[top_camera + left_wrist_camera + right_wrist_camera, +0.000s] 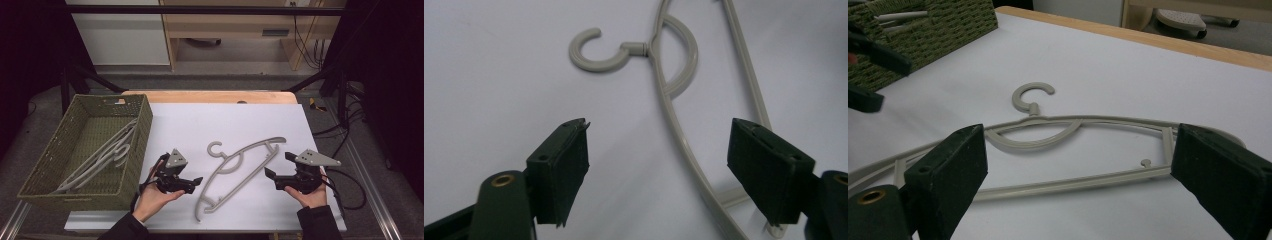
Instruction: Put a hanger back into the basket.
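A grey plastic hanger [235,172] lies flat on the white sheet, hook [215,149] toward the far side, one end near the table's front edge. My left gripper [194,184] sits low just left of the hanger's near arm, jaws open and pointing at it. In the left gripper view the hanger's arm [679,135] runs between and beyond the open jaws [659,130], untouched. My right gripper [276,165] is at the hanger's far-right end, open. In the right gripper view the hanger [1073,185] lies across the gap of the wide-open jaws [1080,135].
A green woven basket [140,145] stands at the left of the table with several grey hangers [105,155] inside; its corner [933,30] is in the right gripper view. The table's wooden far edge [210,96] is behind the sheet. A cabinet stands beyond.
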{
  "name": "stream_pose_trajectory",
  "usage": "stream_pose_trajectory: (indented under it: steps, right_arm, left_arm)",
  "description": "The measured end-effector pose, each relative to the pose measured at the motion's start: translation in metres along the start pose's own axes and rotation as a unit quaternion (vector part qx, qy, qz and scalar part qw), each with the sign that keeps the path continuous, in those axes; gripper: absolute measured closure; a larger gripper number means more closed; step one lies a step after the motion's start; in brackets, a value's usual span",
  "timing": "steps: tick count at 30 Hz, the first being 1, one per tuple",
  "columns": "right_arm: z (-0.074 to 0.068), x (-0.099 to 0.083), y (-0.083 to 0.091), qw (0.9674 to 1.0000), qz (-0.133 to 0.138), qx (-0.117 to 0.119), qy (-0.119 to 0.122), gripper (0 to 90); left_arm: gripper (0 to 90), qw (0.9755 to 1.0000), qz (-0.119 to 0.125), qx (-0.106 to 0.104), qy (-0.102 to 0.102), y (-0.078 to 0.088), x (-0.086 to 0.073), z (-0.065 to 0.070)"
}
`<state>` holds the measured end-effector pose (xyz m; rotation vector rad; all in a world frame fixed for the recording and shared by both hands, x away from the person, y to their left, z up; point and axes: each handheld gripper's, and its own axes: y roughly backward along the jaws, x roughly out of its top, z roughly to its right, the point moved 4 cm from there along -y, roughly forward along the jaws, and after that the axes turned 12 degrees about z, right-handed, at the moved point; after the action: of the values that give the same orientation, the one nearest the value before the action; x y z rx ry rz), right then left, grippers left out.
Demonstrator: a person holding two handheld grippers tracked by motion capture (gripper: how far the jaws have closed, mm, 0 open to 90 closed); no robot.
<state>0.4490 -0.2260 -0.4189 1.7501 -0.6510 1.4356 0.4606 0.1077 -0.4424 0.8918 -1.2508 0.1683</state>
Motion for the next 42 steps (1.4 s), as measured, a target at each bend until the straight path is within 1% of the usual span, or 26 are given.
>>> stream_pose_trajectory:
  steps: [2,3,4,6,8,10,11,14,17,18,20,22,23,26,27,28,29,30,31,32,35,38,39,40,41,42]
  right_arm:
    - [0.000,0.000,0.000,1.0000,0.000,0.001,0.000,8.3]
    - [0.000,0.000,0.000,1.0000,0.000,0.002,0.001,8.2]
    - [-0.001,0.000,0.000,1.0000,0.000,0.002,-0.002,8.1]
    - [-0.001,0.000,0.000,1.0000,0.001,0.002,-0.002,8.1]
    - [0.000,-0.001,-0.001,1.0000,-0.003,0.001,0.003,7.9]
    - [0.000,-0.001,-0.001,1.0000,-0.003,0.000,0.002,7.9]
    - [0.000,-0.001,-0.001,1.0000,-0.002,0.000,0.002,8.1]
    - [0.000,-0.002,-0.002,1.0000,-0.004,-0.001,0.004,8.1]
    - [0.000,-0.002,-0.003,1.0000,-0.006,0.000,0.003,8.2]
    - [0.000,-0.003,-0.004,1.0000,-0.008,0.000,0.001,8.3]
    - [0.000,-0.004,-0.004,0.9999,-0.010,0.000,0.003,8.4]
    - [0.000,-0.005,-0.005,0.9999,-0.014,-0.001,0.002,8.6]
    - [0.001,-0.006,-0.006,0.9999,-0.015,0.000,0.002,8.7]
    - [0.002,-0.007,-0.007,0.9998,-0.018,-0.003,0.001,9.0]
    - [0.002,-0.007,-0.007,0.9998,-0.020,-0.002,0.002,9.1]
    - [0.001,-0.008,-0.007,0.9998,-0.021,-0.002,0.001,9.2]
    - [0.001,-0.008,-0.007,0.9998,-0.021,-0.002,0.001,9.2]
    - [0.001,-0.008,-0.008,0.9997,-0.023,-0.001,0.000,9.3]
    - [0.001,-0.008,-0.008,0.9997,-0.023,-0.001,0.000,9.3]
    - [0.001,-0.008,-0.009,0.9997,-0.024,0.000,0.001,9.4]
    - [0.001,-0.009,-0.009,0.9996,-0.028,0.000,0.001,9.6]
    - [0.001,-0.010,-0.009,0.9996,-0.029,-0.001,0.000,9.7]
    - [0.002,-0.010,-0.010,0.9996,-0.028,0.000,0.003,10.1]
    - [0.002,-0.010,-0.010,0.9996,-0.028,0.000,0.003,10.1]
    - [0.002,-0.010,-0.010,0.9996,-0.028,0.000,0.000,10.2]
    - [0.003,-0.011,-0.011,0.9996,-0.029,0.000,0.002,10.5]
  left_arm:
    - [26.1,0.9999,-0.012,-0.001,0.004,-0.010,-0.006,0.003]
    - [27.0,0.9997,-0.016,-0.010,0.013,-0.017,-0.010,0.006]
    - [27.4,0.9997,-0.016,-0.010,0.013,-0.017,-0.010,0.006]
    - [28.5,0.9995,-0.025,-0.011,0.015,-0.025,-0.016,0.008]
    - [31.7,0.9991,-0.038,-0.012,0.014,-0.032,-0.021,0.010]
    - [34.9,0.9989,-0.042,-0.011,0.014,-0.034,-0.023,0.011]
    - [34.9,0.9986,-0.048,-0.016,0.015,-0.036,-0.024,0.012]
    - [41.9,0.9979,-0.061,-0.020,0.011,-0.042,-0.030,0.013]
    - [44.9,0.9973,-0.071,-0.018,0.010,-0.048,-0.034,0.016]
    - [47.9,0.9970,-0.075,-0.013,0.010,-0.052,-0.036,0.017]
    - [49.2,0.9968,-0.078,-0.012,0.008,-0.054,-0.037,0.018]
    - [51.3,0.9971,-0.076,-0.005,0.004,-0.055,-0.036,0.020]
    - [52.6,0.9969,-0.078,-0.006,0.001,-0.055,-0.036,0.020]
    - [55.0,0.9967,-0.081,0.003,-0.001,-0.056,-0.035,0.021]
    - [57.2,0.9966,-0.083,0.005,-0.003,-0.056,-0.035,0.022]
    - [62.1,0.9962,-0.086,0.008,-0.009,-0.057,-0.035,0.022]
    - [62.1,0.9958,-0.090,0.013,-0.008,-0.057,-0.034,0.022]
    - [70.4,0.9953,-0.095,0.014,-0.011,-0.057,-0.033,0.023]
    - [70.4,0.9947,-0.101,0.012,-0.014,-0.057,-0.032,0.023]
    - [73.4,0.9942,-0.106,0.011,-0.012,-0.057,-0.032,0.022]
    - [73.5,0.9942,-0.106,0.000,-0.014,-0.056,-0.032,0.020]
    - [75.9,0.9930,-0.116,-0.007,-0.024,-0.052,-0.033,0.017]
    - [79.4,0.9927,-0.117,-0.009,-0.026,-0.051,-0.033,0.016]
    - [79.4,0.9921,-0.121,-0.011,-0.030,-0.049,-0.034,0.013]
    - [81.3,0.9915,-0.125,-0.018,-0.032,-0.048,-0.034,0.011]
    - [82.0,0.9900,-0.127,-0.036,-0.050,-0.046,-0.035,0.009]
